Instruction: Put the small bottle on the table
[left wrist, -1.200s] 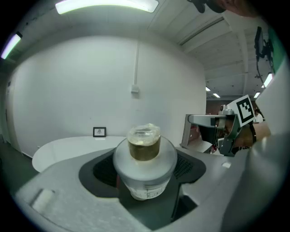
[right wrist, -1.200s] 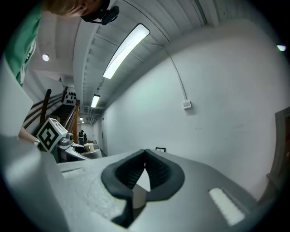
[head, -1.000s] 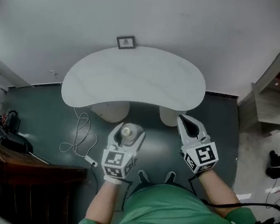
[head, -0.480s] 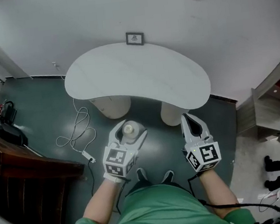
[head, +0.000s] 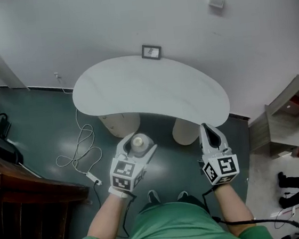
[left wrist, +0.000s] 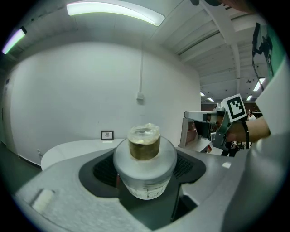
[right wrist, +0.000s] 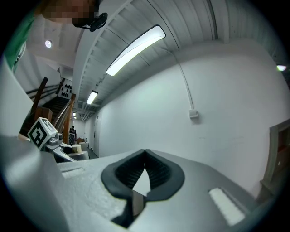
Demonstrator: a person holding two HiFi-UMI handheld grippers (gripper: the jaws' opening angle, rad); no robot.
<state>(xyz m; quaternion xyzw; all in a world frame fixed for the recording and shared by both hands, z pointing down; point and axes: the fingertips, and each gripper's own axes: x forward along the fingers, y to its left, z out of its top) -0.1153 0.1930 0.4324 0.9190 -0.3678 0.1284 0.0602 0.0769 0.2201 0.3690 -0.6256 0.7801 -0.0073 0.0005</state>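
Carry step, not placed yet. Your left gripper pinches the small bottle by its pale round body, upright, with the brownish neck and clear cap poking up above the jaws. The bottle hangs over the dark floor, short of the near edge of the table. Your right gripper is pressed together with nothing in it, also short of the near edge, toward the right end.

Next move, as I judge it: carry the bottle forward over the near edge, lower it flat onto the top, keep it upright, then spread the jaws.

The table is white, kidney-shaped and has a bare top. A small frame sits at its far edge by the white wall; I can't tell if it stands on the table. There's a loose cable on the floor to the left and shelving to the right.
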